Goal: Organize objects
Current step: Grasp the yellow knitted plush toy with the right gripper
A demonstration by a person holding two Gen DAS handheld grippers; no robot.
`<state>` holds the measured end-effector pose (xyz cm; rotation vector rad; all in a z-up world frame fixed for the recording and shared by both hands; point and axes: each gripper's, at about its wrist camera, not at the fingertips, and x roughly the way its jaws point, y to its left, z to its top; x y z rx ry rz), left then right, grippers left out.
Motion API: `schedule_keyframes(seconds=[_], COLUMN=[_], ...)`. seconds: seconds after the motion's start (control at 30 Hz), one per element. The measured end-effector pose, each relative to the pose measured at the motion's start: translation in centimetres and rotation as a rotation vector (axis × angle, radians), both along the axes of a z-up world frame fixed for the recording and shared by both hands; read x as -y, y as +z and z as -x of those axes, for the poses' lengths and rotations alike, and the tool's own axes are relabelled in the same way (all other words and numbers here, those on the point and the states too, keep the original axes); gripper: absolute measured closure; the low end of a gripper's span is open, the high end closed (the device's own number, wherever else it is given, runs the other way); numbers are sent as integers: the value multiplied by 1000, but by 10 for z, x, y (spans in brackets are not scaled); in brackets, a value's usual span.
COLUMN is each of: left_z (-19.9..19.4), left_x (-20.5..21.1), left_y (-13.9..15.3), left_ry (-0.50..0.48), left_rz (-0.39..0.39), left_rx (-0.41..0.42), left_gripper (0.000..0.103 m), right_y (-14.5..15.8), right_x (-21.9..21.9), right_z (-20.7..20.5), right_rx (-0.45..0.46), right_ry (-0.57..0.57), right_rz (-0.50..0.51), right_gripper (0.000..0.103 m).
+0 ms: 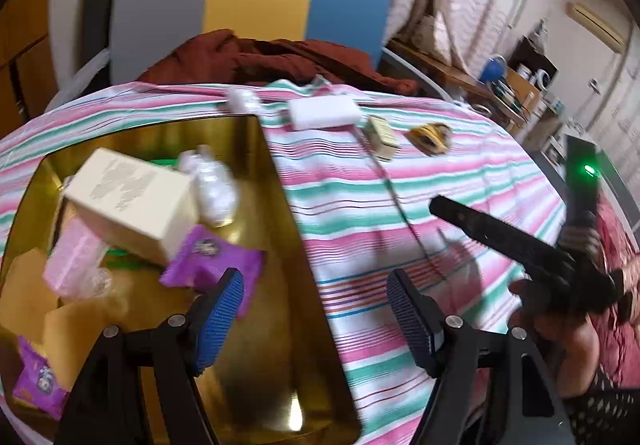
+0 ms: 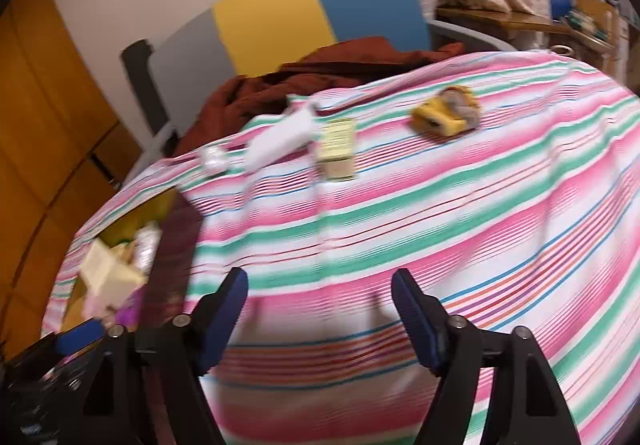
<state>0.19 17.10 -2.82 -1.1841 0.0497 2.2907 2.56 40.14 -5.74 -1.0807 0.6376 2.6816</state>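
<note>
Sorting looks about half done: the gold tray point(image 1: 280, 385) on the striped cloth point(image 1: 400, 213) already holds a cream box point(image 1: 132, 205) and purple packets point(image 1: 208, 257). Beyond the tray, a white block point(image 1: 324, 113), small carton point(image 1: 383, 137) and yellow item point(image 1: 430, 135) remain. Left claw point(image 1: 316, 309) and right claw point(image 2: 320, 309) both gape empty.

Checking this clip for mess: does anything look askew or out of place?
Yes. In the gold tin the cream box lies tilted on a jumble of packets. Four items remain loose on the striped cloth, including a crumpled yellow wrapper.
</note>
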Motion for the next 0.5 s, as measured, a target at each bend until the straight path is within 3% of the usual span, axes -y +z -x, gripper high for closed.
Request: schedule_keyframes(seconds=[0.1,0.5], left_z=[-3,-14], left_x=[-15,-51], left_y=[2,-2], left_ry=[-42,-111], left_rz=[11,58], left_rx=[-7,9], left_gripper=[28,27], right_y=[-6,-1], right_x=[-29,-134], right_z=[6,84], right_rx=[14,22], right_ry=[-34,-131], right_rz=[-14,-132], right_gripper=[18,18])
